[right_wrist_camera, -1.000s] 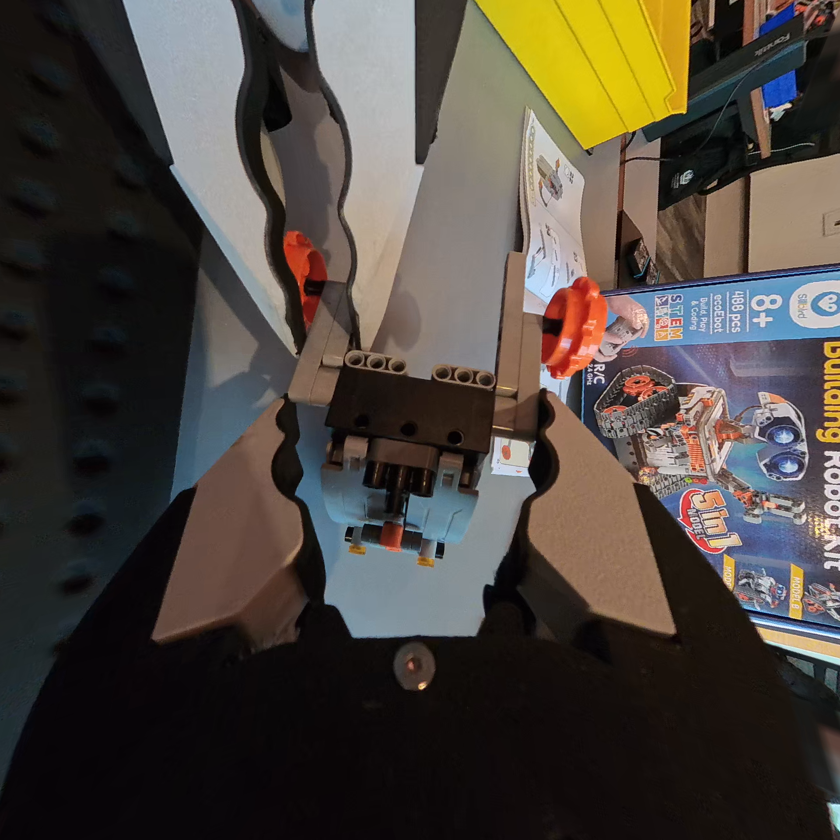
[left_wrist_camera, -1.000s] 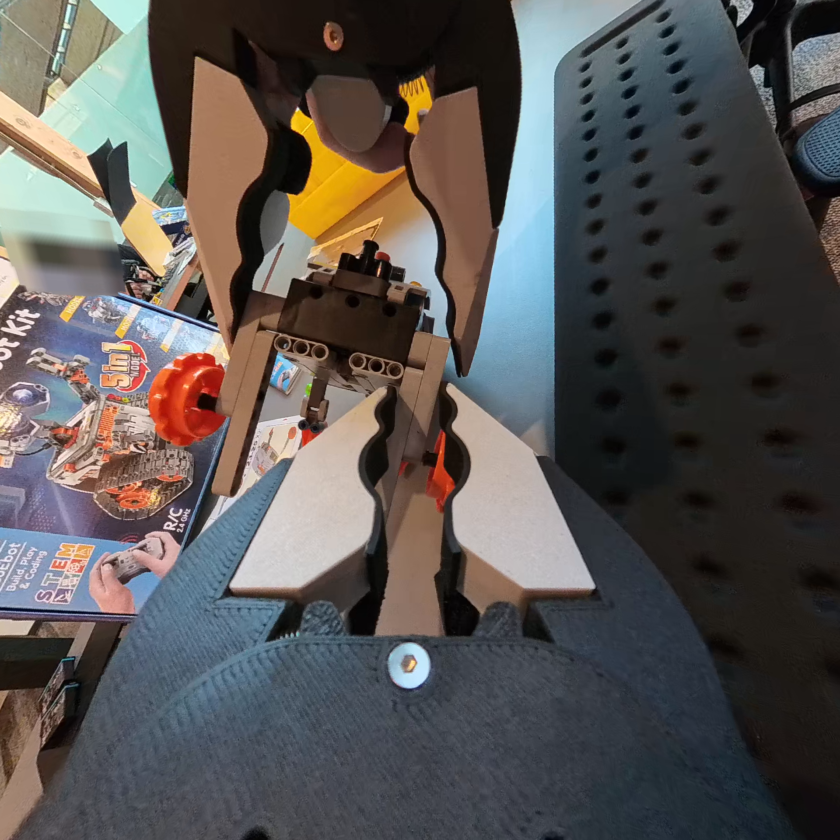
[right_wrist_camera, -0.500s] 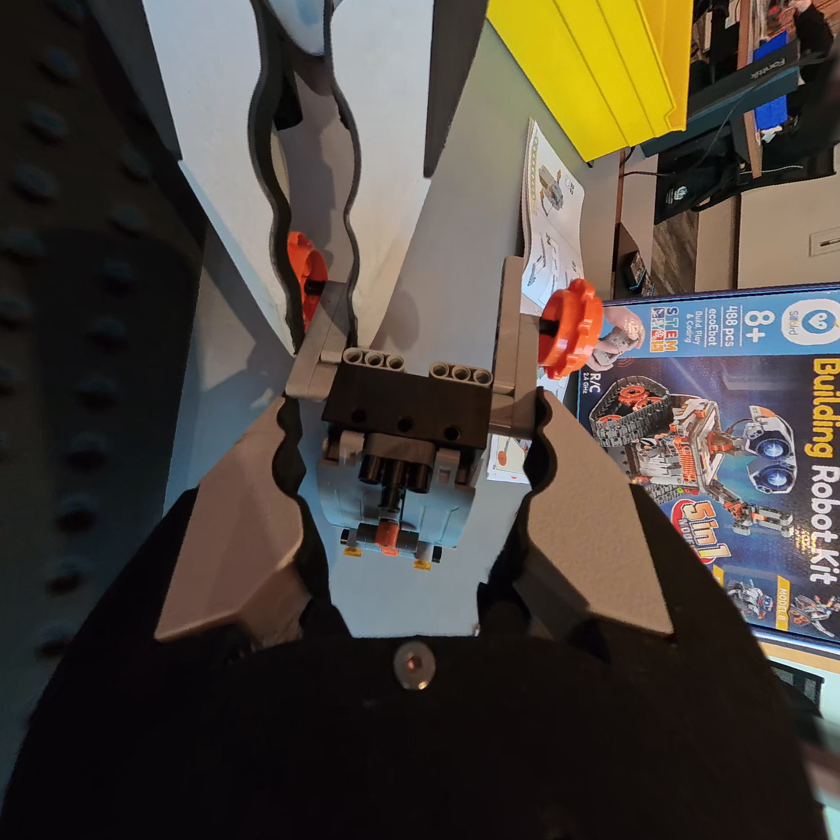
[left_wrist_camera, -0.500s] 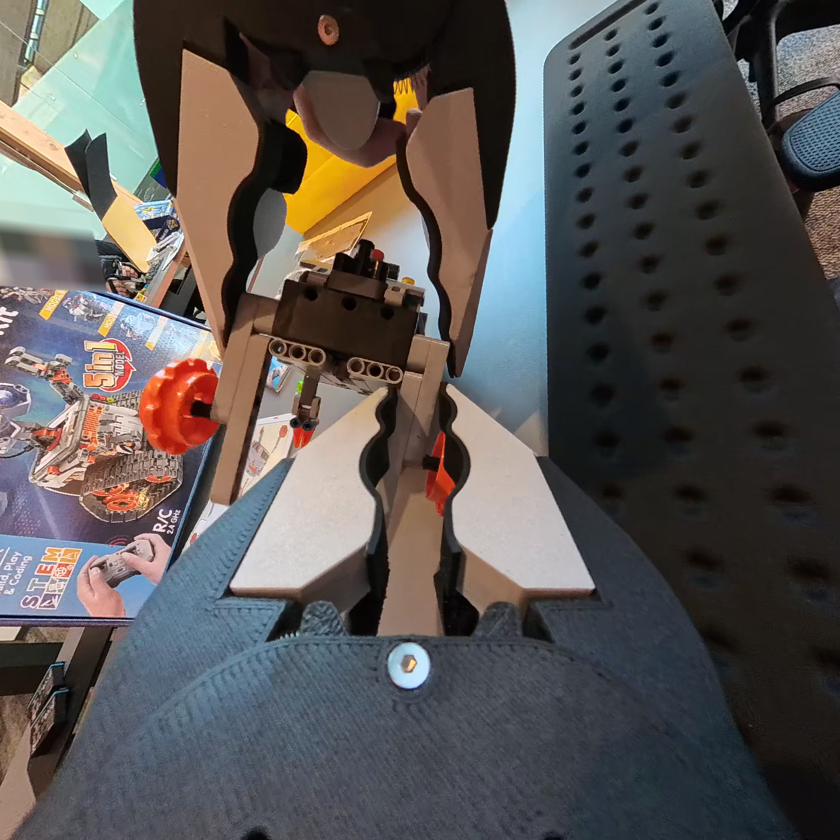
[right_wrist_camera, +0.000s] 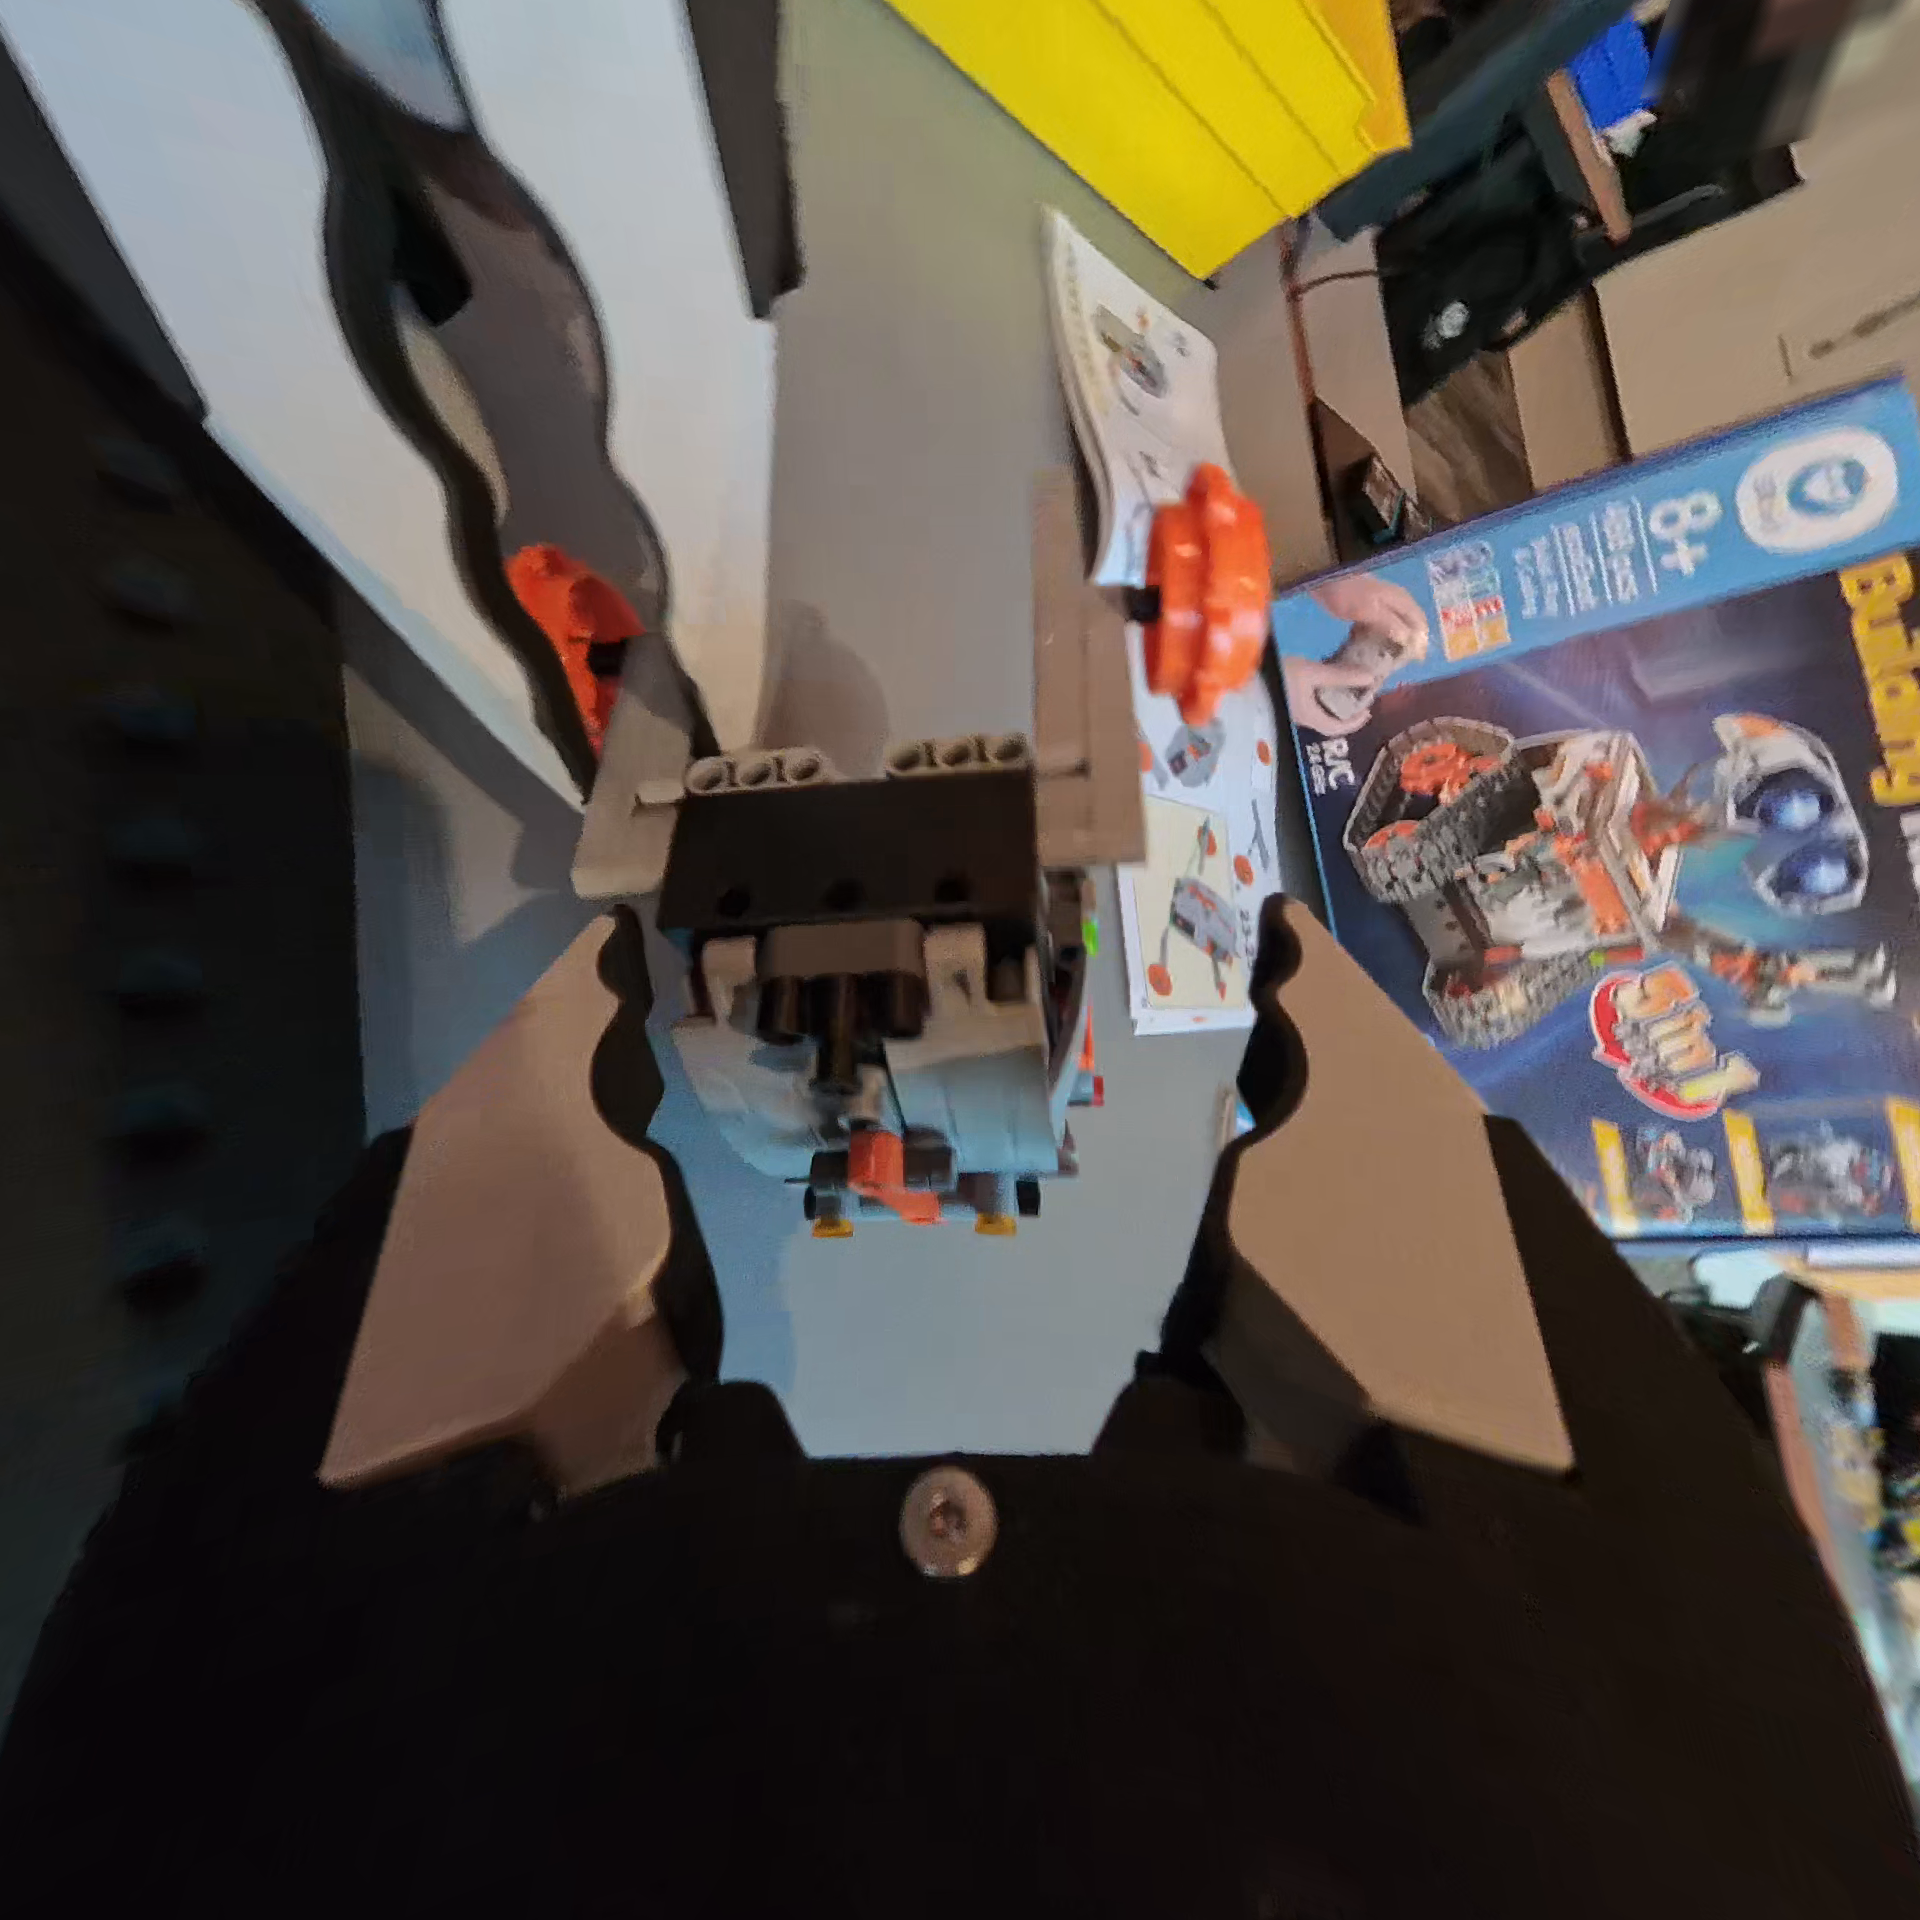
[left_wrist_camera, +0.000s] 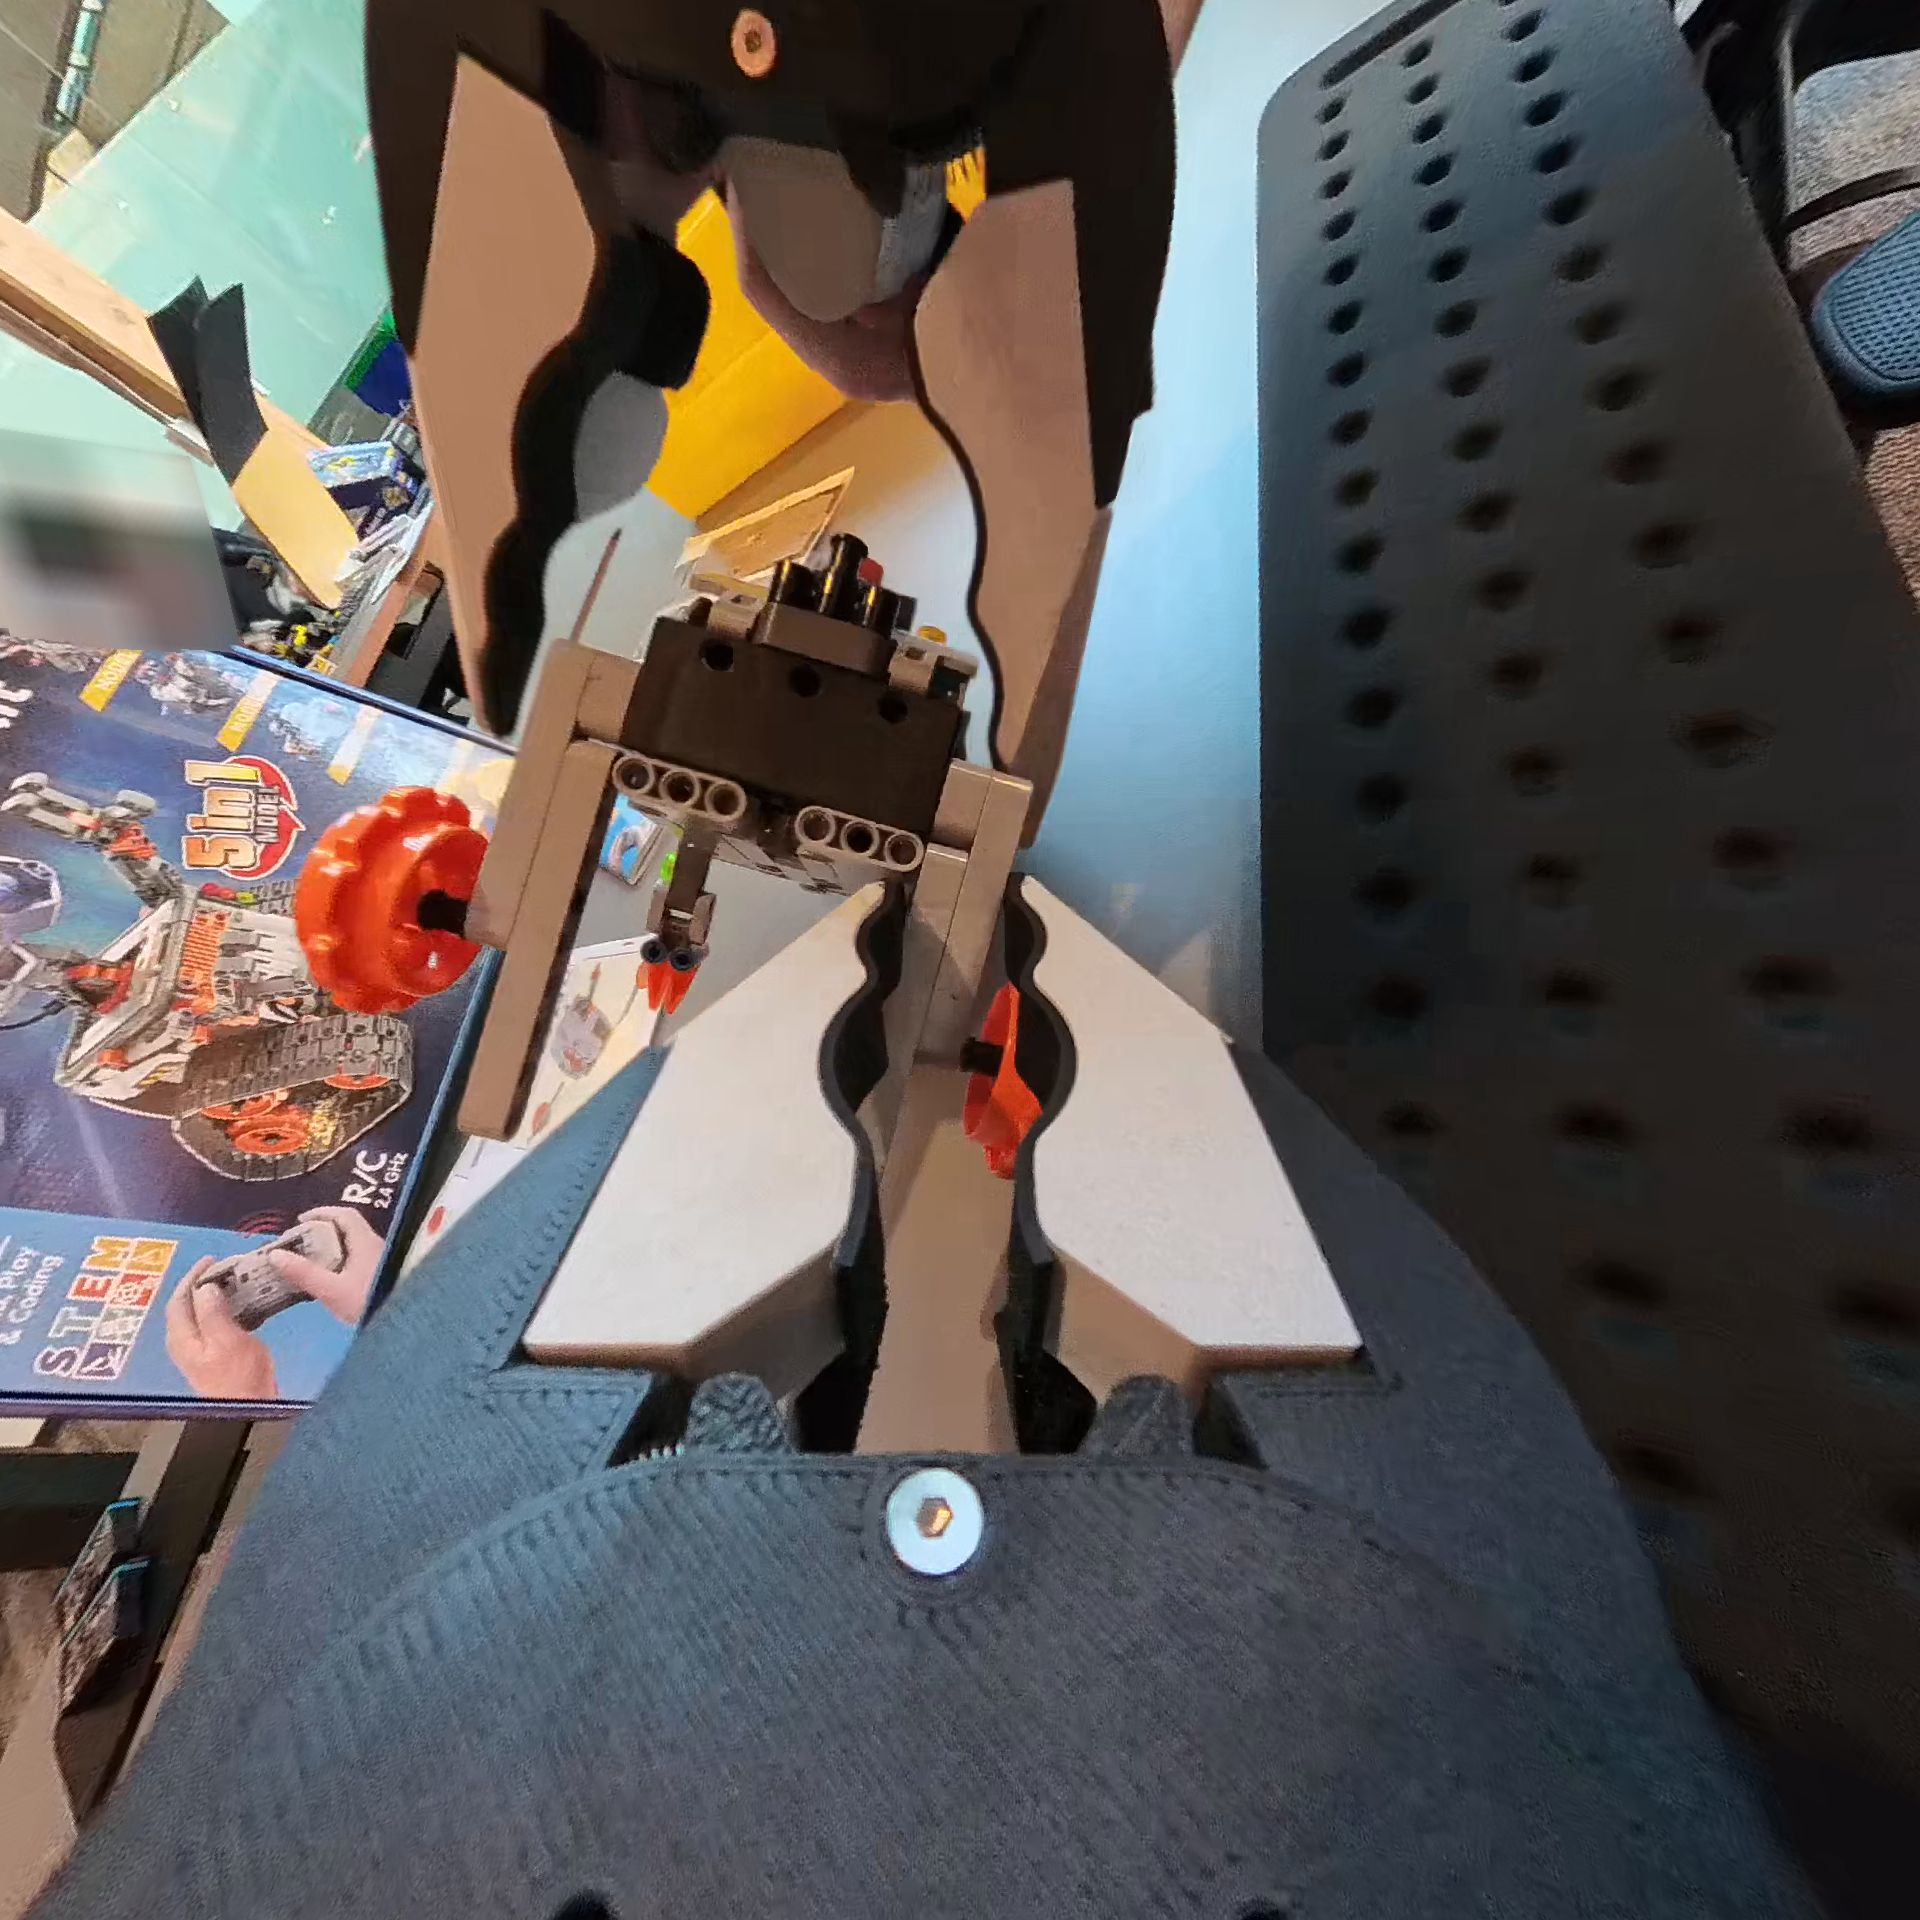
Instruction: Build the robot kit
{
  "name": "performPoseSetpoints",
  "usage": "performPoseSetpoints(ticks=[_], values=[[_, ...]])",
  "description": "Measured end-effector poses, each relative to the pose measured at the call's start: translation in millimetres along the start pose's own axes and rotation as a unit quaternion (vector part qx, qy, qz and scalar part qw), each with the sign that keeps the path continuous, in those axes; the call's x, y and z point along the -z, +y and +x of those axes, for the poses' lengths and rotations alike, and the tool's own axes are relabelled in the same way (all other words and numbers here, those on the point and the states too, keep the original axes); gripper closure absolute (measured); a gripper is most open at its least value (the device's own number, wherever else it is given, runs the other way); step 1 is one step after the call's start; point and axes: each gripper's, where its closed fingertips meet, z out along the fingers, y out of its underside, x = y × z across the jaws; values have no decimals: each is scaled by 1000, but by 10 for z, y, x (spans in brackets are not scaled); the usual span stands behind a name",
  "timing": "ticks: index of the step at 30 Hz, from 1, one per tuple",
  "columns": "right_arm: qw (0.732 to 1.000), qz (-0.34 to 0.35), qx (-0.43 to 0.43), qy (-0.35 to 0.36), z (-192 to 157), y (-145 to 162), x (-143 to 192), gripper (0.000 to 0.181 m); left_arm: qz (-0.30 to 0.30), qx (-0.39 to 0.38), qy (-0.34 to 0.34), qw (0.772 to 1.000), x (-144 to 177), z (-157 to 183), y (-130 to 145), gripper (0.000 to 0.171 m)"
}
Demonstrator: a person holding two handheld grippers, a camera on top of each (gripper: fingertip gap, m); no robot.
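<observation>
A small brick model (left_wrist_camera: 800,717), with a black block, grey beams and an orange wheel (left_wrist_camera: 384,899) on each side, hangs above the grey table. My left gripper (left_wrist_camera: 948,894) is shut on the model's right grey beam, next to the second orange wheel (left_wrist_camera: 997,1081). My right gripper (right_wrist_camera: 945,914) is open around the model (right_wrist_camera: 852,842). Its right finger stands clear of the model and its left finger is close beside it. It comes down from the top in the left wrist view (left_wrist_camera: 758,769).
A blue toy kit box (right_wrist_camera: 1610,831) lies to one side, with an open instruction booklet (right_wrist_camera: 1143,343) beside it and a yellow bin (right_wrist_camera: 1143,94) behind. A dark perforated panel (left_wrist_camera: 1558,623) runs along the other side of the table (right_wrist_camera: 914,416).
My right gripper's fingers have spread and let go of the model's sides. The model, still in my left gripper, has tilted a little. The right wrist view is blurred by motion.
</observation>
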Motion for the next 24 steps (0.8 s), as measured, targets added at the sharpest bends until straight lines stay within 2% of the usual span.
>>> performPoseSetpoints(ticks=[2,4,5,6,7,8,10,12,13,14,15,19,22,24], values=[[997,39,-56,30,86,-3,138,67,-1,-5,-3,1000,-6,1,8,154],[982,92,-160,33,104,11,304,78,-6,-1,-1,1000,-12,-1,33,153],[965,107,-236,28,109,76,361,92,-8,0,-1,1000,-14,-3,44,153],[939,118,-323,10,89,156,393,96,-11,1,1,1000,-18,1,58,153],[898,131,-420,-23,45,220,412,94,-14,-1,1,1000,-23,6,67,153],[839,141,-523,-61,6,285,417,93,-16,-5,1,1000,-28,14,68,153],[690,177,-682,-165,-61,312,447,82,-18,-17,2,1000,-40,42,68,153],[543,218,-774,-243,-49,343,493,86,-24,-28,3,999,-56,76,79,153],[487,231,-798,-269,-46,370,503,88,-27,-34,5,999,-64,96,89,153],[452,237,-813,-281,-49,414,490,88,-32,-42,6,999,-71,117,102,153],[437,227,-821,-287,-92,459,450,88,-35,-51,6,998,-77,137,112,153],[431,181,-827,-312,-206,490,320,88,-51,-68,14,996,-124,194,167,153],[454,159,-824,-299,-166,544,218,91,-66,-76,19,995,-154,221,224,153],[455,152,-822,-306,-159,542,168,95,-72,-76,18,994,-162,215,249,153]])
